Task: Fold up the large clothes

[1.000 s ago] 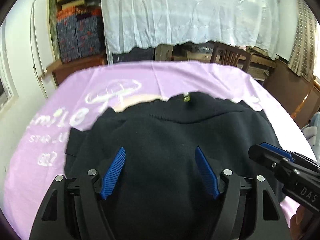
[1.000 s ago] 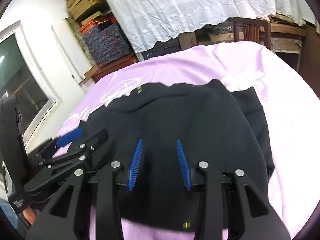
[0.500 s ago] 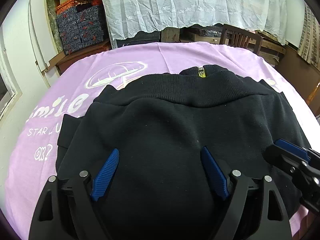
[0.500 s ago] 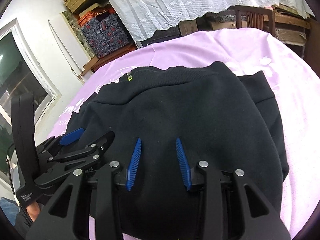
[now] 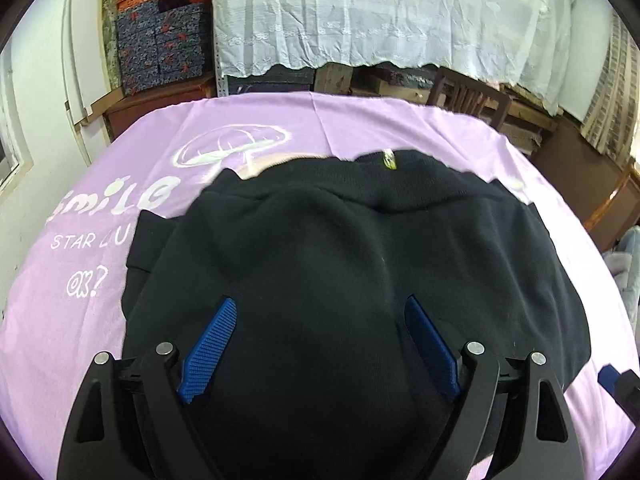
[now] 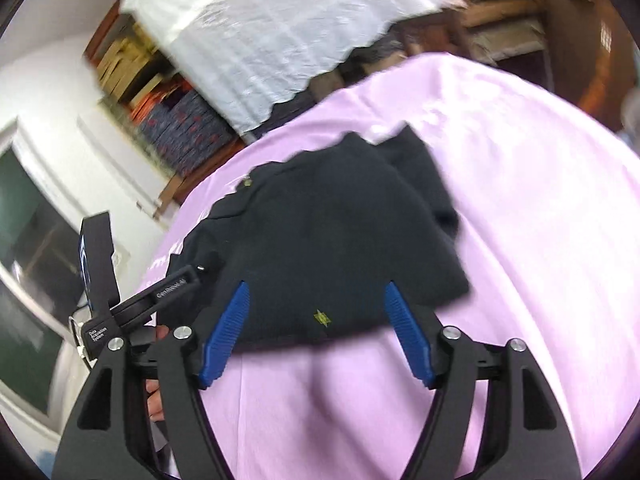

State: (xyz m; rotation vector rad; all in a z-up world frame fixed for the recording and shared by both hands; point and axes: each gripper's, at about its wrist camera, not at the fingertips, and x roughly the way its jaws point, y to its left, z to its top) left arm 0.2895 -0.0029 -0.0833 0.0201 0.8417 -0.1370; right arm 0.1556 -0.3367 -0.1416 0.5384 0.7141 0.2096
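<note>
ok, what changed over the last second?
The right claw has just opened wide and pulled back off the folded black knit sweater, nothing between its fingers. The left claw opened wider too, empty over the sweater. The sweater stayed on the lilac printed cloth.

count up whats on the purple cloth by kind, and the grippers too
black garment: 1, folded, lying on the purple printed cloth
grippers: 2, the left gripper and the right gripper, both with jaws open and nothing between the pads
purple printed cloth: 1
total: 4
</note>
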